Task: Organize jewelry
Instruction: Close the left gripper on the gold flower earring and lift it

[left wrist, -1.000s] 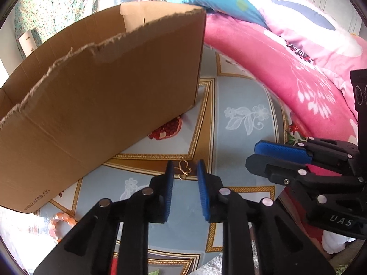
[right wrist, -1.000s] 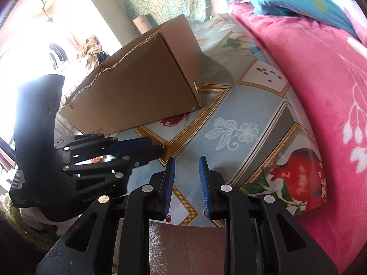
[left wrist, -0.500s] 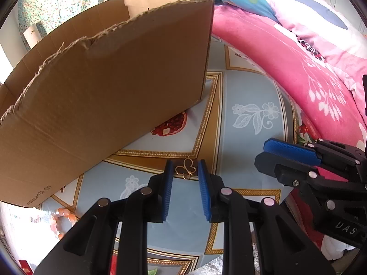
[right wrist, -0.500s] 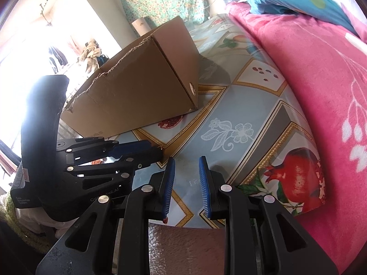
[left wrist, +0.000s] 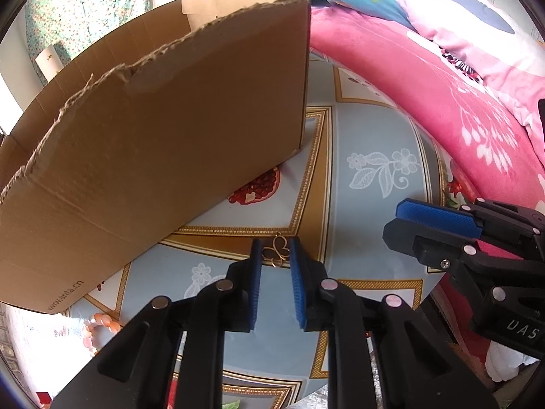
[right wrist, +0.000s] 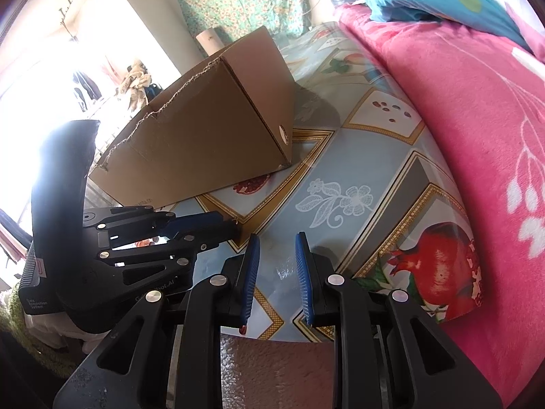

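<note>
Looming just behind the one gold looped-wire pendant (left wrist: 276, 251) on the patterned tablecloth (left wrist: 368, 204) is one torn brown cardboard box (left wrist: 163, 156); left gripper (left wrist: 276, 255) jaws, closing, flank it; right gripper (right wrist: 276, 248) jaws apart, empty.

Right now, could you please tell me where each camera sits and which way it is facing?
Left wrist: on the left gripper, looking steeply down at the patterned tablecloth; its fingers, just closing, flank a gold pendant; the right gripper enters from the right.
Right wrist: on the right gripper, tilted down, fingers empty; the left gripper shows at left.
Both share the cardboard box and pink blanket.
</note>
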`<state>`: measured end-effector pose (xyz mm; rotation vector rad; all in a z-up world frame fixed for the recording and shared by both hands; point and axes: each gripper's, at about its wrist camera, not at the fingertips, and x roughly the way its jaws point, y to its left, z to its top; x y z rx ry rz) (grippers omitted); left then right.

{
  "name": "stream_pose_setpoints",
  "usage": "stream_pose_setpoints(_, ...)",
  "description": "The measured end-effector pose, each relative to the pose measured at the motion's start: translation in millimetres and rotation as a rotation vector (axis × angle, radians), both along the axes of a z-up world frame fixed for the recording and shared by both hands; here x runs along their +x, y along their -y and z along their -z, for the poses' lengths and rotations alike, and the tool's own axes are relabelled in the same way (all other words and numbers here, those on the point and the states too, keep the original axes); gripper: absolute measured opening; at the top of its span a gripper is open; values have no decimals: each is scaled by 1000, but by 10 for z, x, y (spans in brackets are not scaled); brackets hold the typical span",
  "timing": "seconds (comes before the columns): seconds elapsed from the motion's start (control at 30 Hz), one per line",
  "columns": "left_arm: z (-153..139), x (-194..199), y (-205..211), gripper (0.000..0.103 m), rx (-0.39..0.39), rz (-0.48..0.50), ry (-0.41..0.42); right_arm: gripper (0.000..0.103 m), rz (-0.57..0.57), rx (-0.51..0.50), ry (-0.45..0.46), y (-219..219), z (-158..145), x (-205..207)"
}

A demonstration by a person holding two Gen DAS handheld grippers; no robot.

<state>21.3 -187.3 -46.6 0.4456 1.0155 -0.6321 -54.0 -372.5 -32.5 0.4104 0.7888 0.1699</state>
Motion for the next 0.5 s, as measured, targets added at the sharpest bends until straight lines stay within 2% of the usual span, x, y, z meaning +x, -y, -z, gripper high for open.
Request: stream_pose_setpoints(0.5,-38,3,-96,16,-31,-11,9,22,1,-12,0,7,-25,-13)
